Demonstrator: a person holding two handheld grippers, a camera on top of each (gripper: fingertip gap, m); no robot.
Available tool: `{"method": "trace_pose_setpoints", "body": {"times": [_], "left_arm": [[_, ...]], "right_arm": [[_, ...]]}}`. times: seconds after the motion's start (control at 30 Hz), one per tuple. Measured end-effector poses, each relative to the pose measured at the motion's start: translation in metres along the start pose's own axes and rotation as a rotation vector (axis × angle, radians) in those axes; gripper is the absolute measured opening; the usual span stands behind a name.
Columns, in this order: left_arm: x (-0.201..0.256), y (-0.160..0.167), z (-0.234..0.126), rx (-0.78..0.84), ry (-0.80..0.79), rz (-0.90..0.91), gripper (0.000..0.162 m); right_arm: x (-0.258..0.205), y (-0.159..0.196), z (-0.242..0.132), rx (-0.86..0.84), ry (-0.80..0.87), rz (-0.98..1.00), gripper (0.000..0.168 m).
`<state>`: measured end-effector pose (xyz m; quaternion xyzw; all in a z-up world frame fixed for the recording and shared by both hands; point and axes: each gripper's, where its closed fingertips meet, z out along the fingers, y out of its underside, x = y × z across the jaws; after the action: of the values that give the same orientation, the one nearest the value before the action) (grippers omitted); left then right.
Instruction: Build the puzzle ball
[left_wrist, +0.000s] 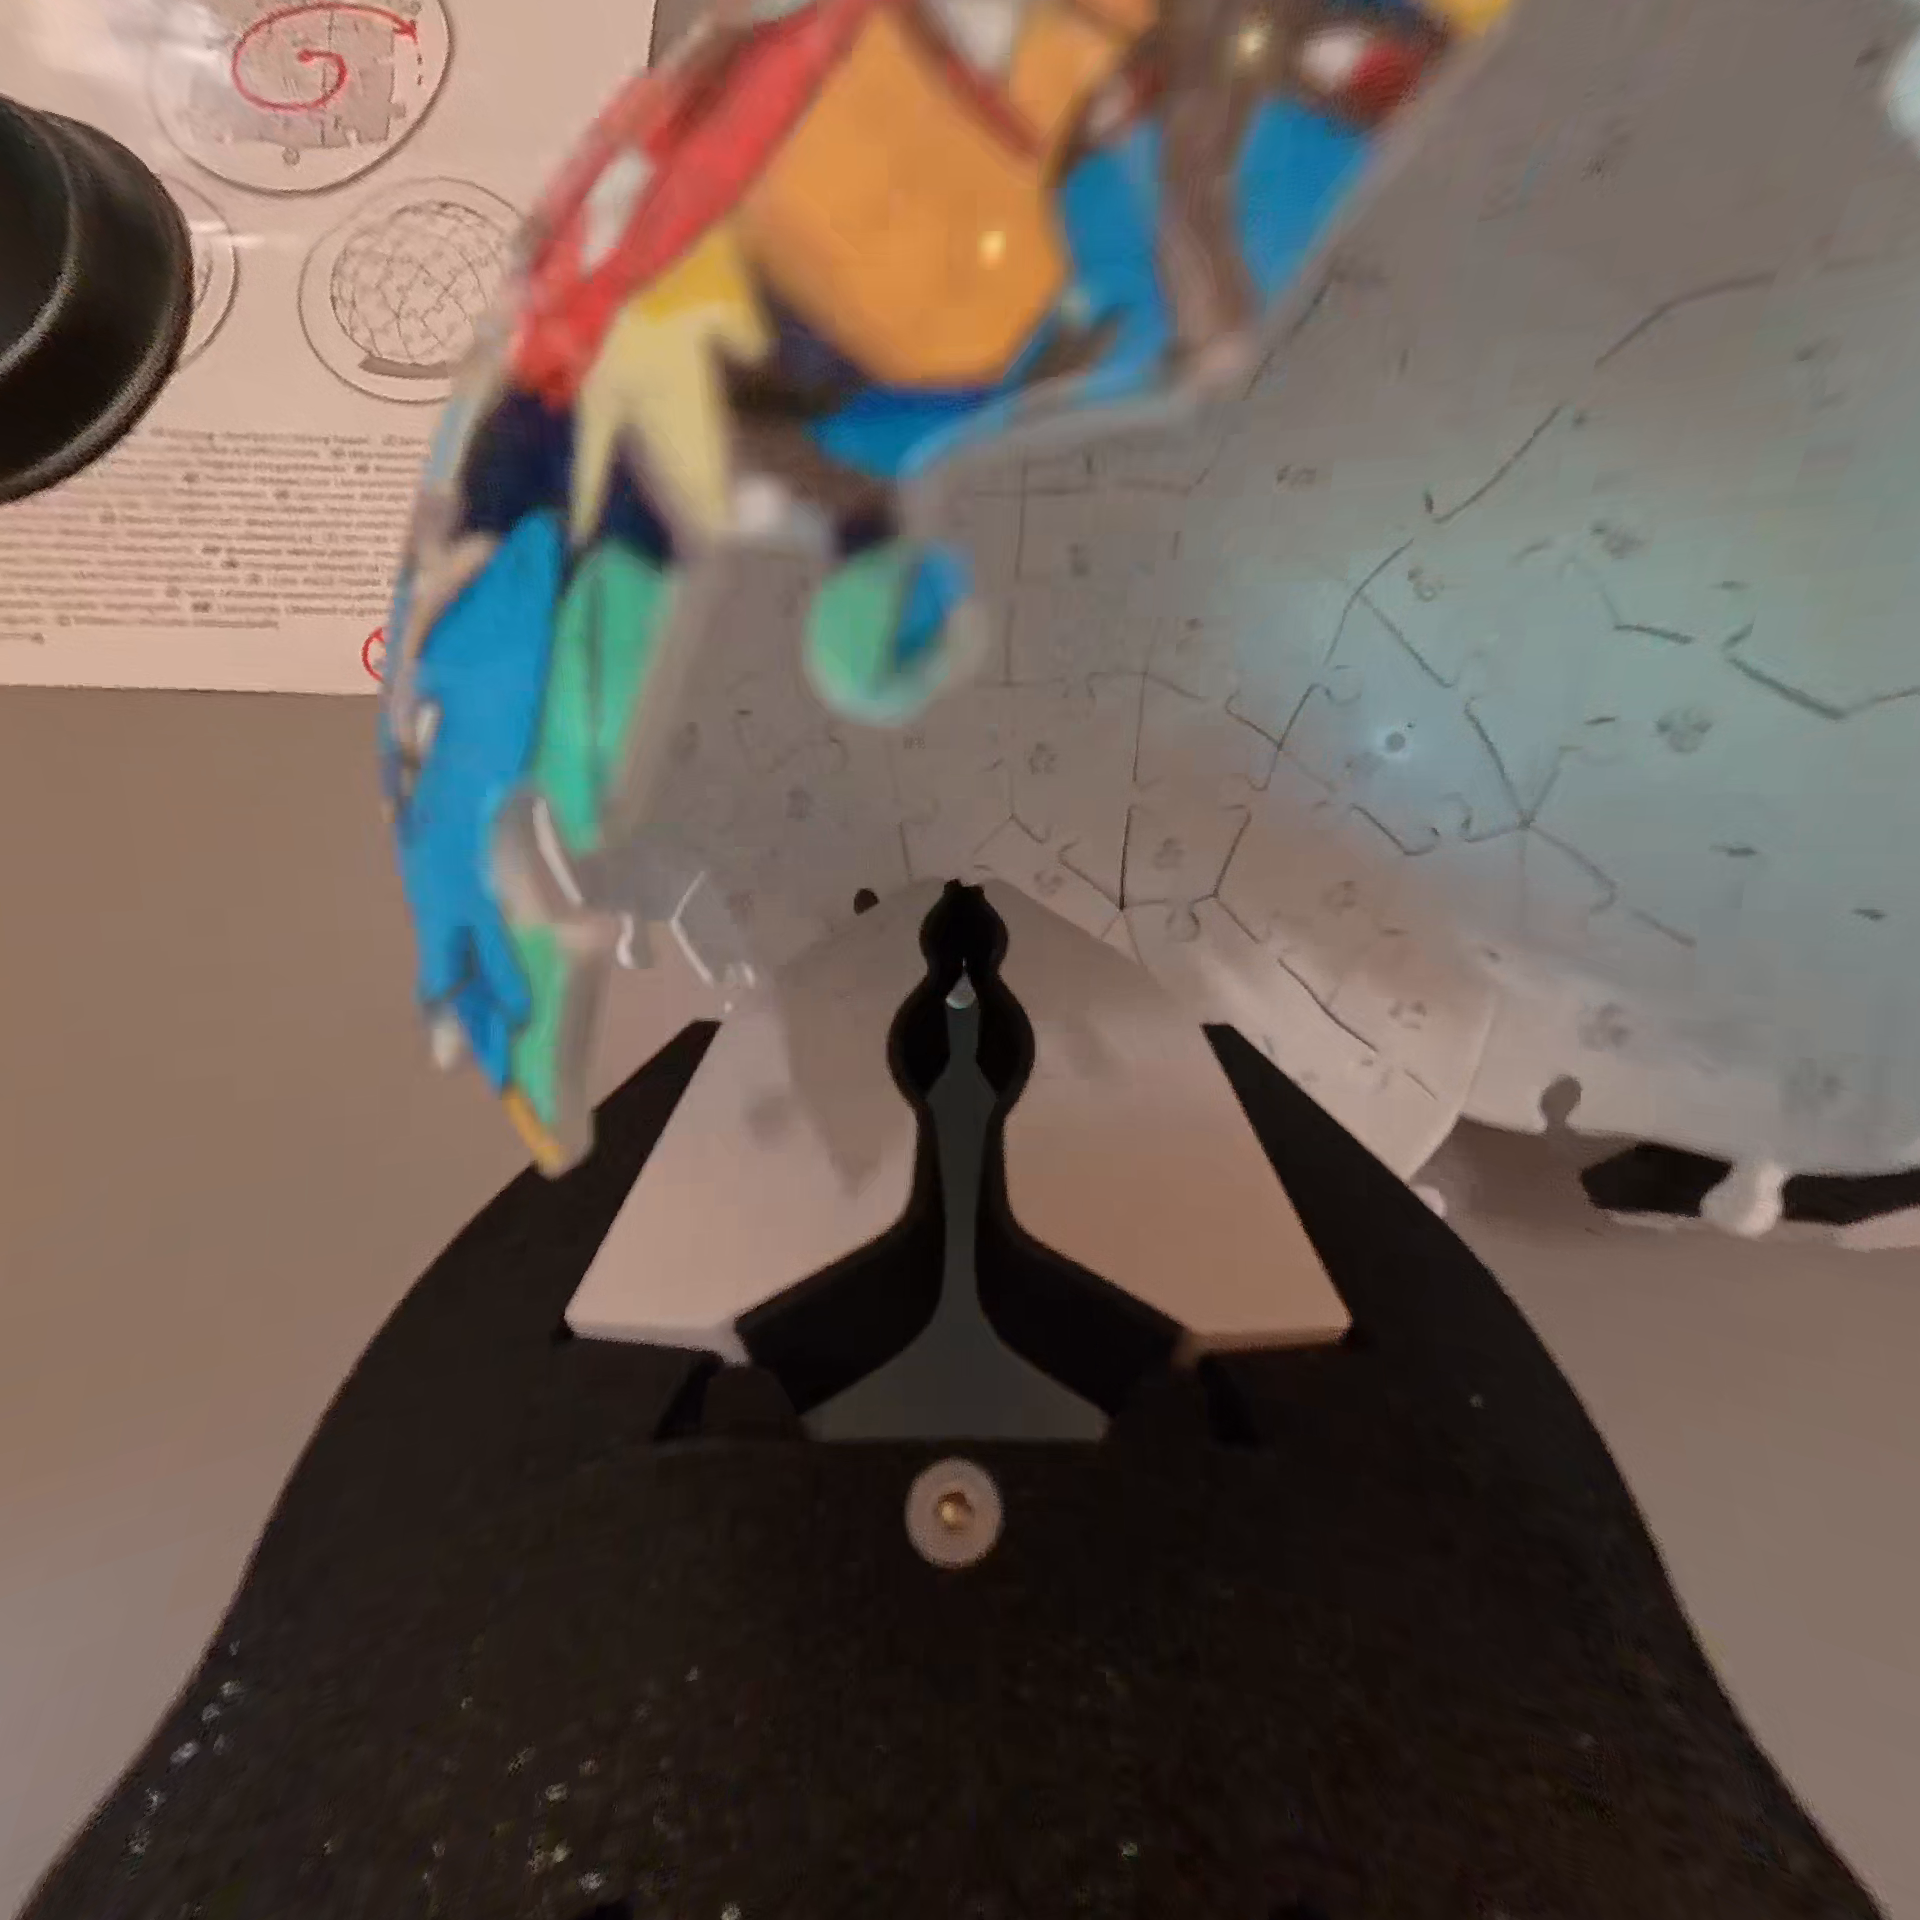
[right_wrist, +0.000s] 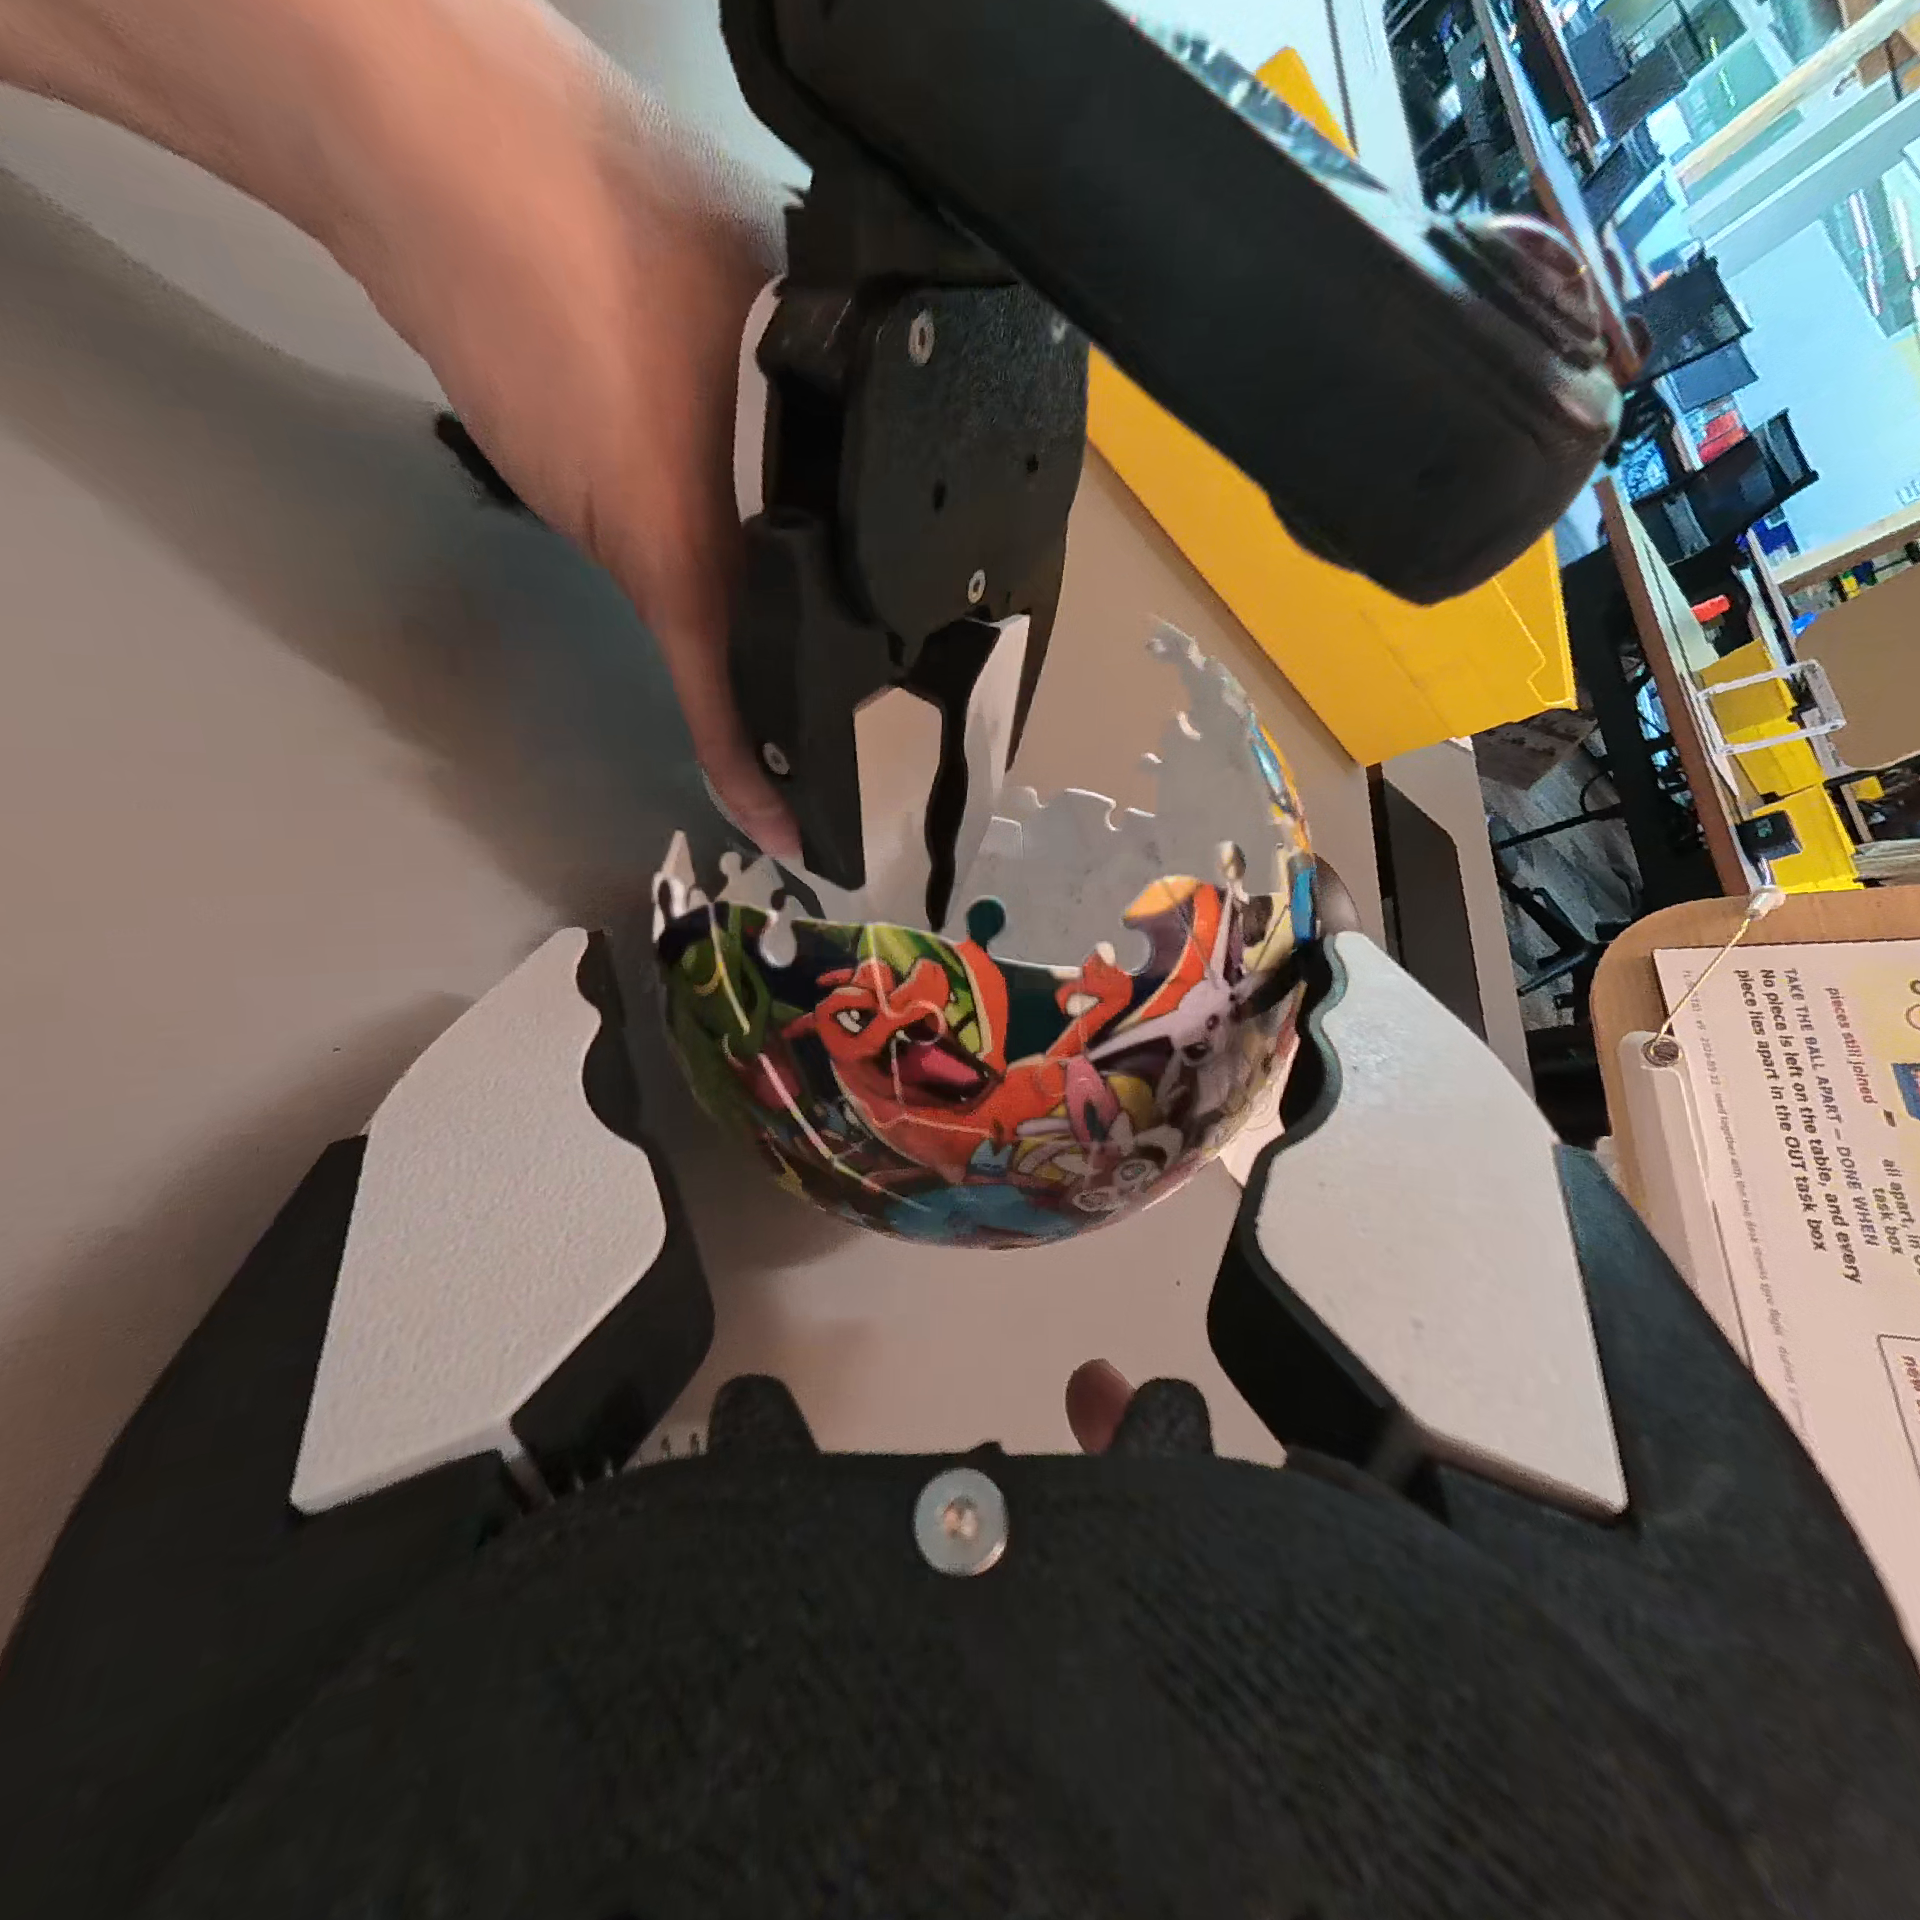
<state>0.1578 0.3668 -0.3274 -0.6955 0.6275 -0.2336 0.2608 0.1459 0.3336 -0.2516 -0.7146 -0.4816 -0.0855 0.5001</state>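
Observation:
The puzzle ball (right_wrist: 966, 1070) is a half-built open shell, with colourful cartoon print outside and a grey inside with a jagged rim. My right gripper (right_wrist: 966, 1039) holds it, one white-faced finger (right_wrist: 499, 1195) against each side. My left gripper (right_wrist: 940, 904) comes down from above, jaws shut at the near rim of the shell. In the left wrist view the left gripper's tips (left_wrist: 956, 914) pinch the rim edge, with the grey inside of the ball (left_wrist: 1351, 675) filling the view. Whether a loose piece sits between the tips is hidden.
A printed instruction sheet (left_wrist: 156, 520) lies on the table beyond the ball, with a black round object (left_wrist: 73, 291) on it. A person's hand (right_wrist: 520, 364) holds the left gripper. A yellow bin (right_wrist: 1299, 540) and a clipboard with paper (right_wrist: 1766, 1143) stand to the right. About 9 centimeters separates my left fingertips from my right. The left tips stand about 20 centimeters off the black round object (left_wrist: 73, 291).

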Motion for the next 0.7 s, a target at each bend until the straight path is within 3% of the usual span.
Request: {"method": "trace_pose_setpoints", "body": {"times": [0.1, 0.3, 0.37, 0.47, 0.7], "left_arm": [[0.000, 0.000, 0.000, -0.011, -0.021, 0.030, 0.000], [0.002, 0.001, 0.001, -0.017, 0.021, 0.026, 0.000], [0.004, 0.001, 0.002, -0.027, 0.041, 0.028, 0.000], [0.003, 0.001, 0.002, -0.049, 0.047, 0.026, 0.000], [0.003, 0.000, 0.002, -0.046, 0.050, 0.049, 0.000]], "right_arm": [[-0.001, 0.000, -0.003, 0.029, -0.031, 0.013, 0.124], [0.019, 0.038, -0.015, 0.072, -0.056, 0.145, 0.119], [0.021, 0.049, -0.003, 0.095, -0.121, 0.179, 0.117], [0.025, 0.077, 0.007, -0.001, -0.246, 0.221, 0.115], [0.031, 0.081, 0.026, 0.031, -0.451, 0.127, 0.113]]}}
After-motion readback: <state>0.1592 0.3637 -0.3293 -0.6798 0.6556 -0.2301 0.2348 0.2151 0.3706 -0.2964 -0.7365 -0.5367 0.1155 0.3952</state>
